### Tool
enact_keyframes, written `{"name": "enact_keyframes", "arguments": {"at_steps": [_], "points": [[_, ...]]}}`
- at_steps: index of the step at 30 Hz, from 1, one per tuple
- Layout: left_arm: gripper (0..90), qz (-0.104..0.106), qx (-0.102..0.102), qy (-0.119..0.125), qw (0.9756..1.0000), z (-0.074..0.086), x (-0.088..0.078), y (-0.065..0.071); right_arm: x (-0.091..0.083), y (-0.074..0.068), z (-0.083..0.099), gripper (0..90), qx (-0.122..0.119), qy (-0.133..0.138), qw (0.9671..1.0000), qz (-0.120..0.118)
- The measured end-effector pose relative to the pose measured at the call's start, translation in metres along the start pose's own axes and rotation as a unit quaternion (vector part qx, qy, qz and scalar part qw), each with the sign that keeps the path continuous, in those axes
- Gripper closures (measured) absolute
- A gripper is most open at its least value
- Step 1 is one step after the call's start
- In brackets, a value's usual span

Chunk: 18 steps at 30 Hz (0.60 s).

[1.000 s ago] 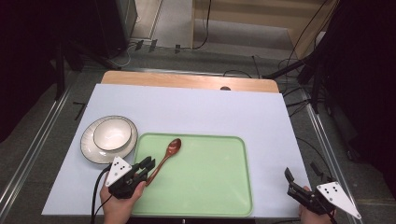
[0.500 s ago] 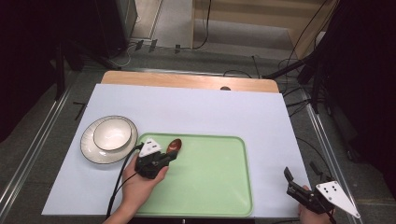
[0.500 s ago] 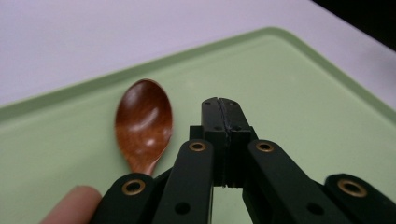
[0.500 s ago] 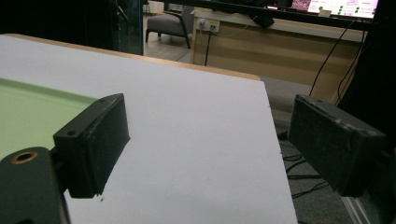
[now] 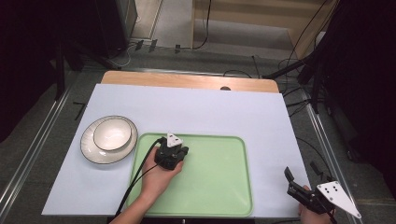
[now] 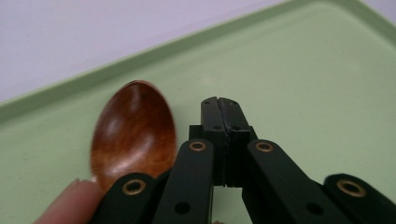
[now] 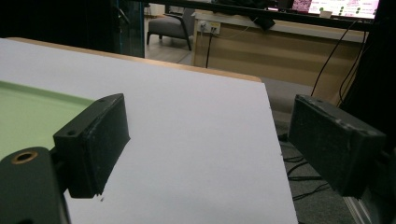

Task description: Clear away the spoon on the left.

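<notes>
You had no legible text in front of you. The screen (image 7: 343, 5) at the far top right of the right gripper view carried coloured lines and dots, too small and blurred to read. No label, brand or number could be read on anything else.

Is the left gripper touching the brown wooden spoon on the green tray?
Cannot tell. In the left gripper view the left gripper is shut, pads together, beside the spoon's bowl; its linkage hides any contact.
</notes>
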State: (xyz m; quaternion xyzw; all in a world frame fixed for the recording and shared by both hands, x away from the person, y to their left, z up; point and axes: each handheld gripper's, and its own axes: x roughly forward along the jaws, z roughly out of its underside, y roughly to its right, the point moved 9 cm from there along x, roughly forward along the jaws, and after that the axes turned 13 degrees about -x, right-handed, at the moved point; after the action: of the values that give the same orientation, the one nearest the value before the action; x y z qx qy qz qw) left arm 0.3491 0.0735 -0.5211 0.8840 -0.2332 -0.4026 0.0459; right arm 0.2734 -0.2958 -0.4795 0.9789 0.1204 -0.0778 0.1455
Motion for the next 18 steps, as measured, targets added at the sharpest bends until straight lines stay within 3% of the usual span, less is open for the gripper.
{"name": "enact_keyframes", "arguments": {"at_steps": [10,15,18], "points": [[90.0,-0.038,-0.025,-0.005,0.999,-0.003,-0.001,-0.026,0.001,0.0,0.001,13.3,0.0,-0.002,1.0,-0.001],[90.0,-0.047,-0.027,-0.006,0.9985,-0.004,-0.003,-0.033,0.0,0.0,0.0,13.3,-0.001,-0.002,1.0,0.0],[90.0,-0.058,-0.019,-0.013,0.9981,-0.003,-0.004,-0.039,0.0,0.0,0.001,13.3,0.0,-0.002,1.0,0.0]]}}
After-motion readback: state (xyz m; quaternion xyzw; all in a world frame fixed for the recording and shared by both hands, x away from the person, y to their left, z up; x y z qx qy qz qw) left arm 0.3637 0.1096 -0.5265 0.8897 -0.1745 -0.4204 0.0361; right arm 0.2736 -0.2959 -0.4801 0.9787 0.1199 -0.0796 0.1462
